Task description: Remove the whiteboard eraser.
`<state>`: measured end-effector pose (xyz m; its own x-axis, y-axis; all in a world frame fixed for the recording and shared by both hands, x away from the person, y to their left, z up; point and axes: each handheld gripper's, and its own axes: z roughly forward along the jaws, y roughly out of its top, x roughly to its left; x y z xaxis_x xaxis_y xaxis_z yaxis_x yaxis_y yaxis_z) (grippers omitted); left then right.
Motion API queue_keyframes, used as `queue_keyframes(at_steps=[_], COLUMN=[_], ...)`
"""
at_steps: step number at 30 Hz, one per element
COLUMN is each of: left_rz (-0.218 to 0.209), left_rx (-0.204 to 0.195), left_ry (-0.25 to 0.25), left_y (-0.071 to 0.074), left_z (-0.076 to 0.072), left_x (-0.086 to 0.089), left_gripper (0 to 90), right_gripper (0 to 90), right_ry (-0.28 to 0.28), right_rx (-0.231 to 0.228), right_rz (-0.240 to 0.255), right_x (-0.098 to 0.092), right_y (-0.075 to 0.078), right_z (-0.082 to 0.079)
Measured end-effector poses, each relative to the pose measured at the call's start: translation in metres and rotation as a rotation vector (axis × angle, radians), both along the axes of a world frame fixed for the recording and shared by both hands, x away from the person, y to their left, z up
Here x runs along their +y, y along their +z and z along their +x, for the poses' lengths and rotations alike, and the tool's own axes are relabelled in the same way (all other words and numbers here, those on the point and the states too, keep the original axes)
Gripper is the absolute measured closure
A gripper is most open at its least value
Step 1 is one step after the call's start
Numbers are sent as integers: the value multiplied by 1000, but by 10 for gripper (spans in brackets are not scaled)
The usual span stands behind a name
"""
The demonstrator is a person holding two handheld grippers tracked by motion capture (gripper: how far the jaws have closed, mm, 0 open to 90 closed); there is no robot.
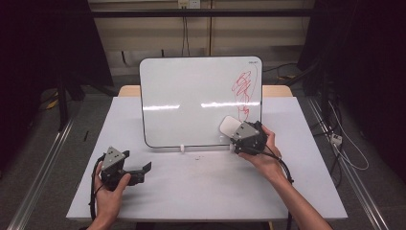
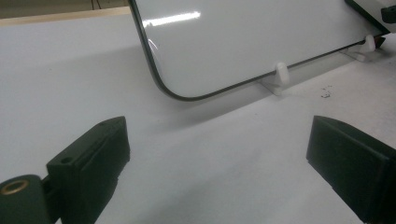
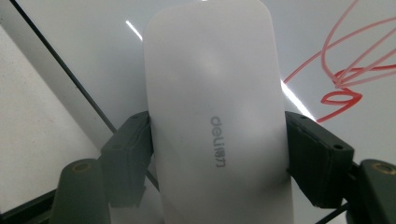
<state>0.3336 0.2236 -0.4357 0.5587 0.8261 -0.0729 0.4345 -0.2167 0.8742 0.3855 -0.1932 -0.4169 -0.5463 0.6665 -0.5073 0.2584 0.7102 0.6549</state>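
A whiteboard (image 1: 191, 96) stands tilted back on the white table (image 1: 201, 187), with a red scribble (image 1: 244, 88) at its right side. My right gripper (image 1: 234, 132) is at the board's lower right corner, shut on a white board eraser (image 1: 230, 125). In the right gripper view the eraser (image 3: 215, 84) fills the gap between the jaws, both pads press its long sides, and the red marks (image 3: 345, 88) lie just beyond it. My left gripper (image 1: 143, 168) rests on the table to the front left, open and holding nothing (image 2: 217, 144).
Small white clips (image 2: 281, 74) hold up the whiteboard's (image 2: 243, 42) lower edge. A few dark specks (image 2: 325, 92) lie on the table in front of it. Dark frames, rails and cables surround the table on the floor.
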Motion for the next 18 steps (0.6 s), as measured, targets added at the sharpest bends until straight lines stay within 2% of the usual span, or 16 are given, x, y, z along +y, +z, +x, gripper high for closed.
queue_keyframes(at_steps=[12, 15, 18], left_rz=[15, 9, 7], left_rx=[-9, -11, -10], left_ry=[1, 2, 7], left_y=[1, 1, 1], left_z=[-1, -2, -2], left_x=[2, 2, 3], left_gripper=[60, 60, 60], right_gripper=[295, 298, 307], right_ry=[-10, -6, -7], right_rx=[-12, -5, 22], right_rz=[-41, -33, 1], right_x=[4, 3, 1], right_y=[-1, -1, 3], right_z=[1, 1, 2])
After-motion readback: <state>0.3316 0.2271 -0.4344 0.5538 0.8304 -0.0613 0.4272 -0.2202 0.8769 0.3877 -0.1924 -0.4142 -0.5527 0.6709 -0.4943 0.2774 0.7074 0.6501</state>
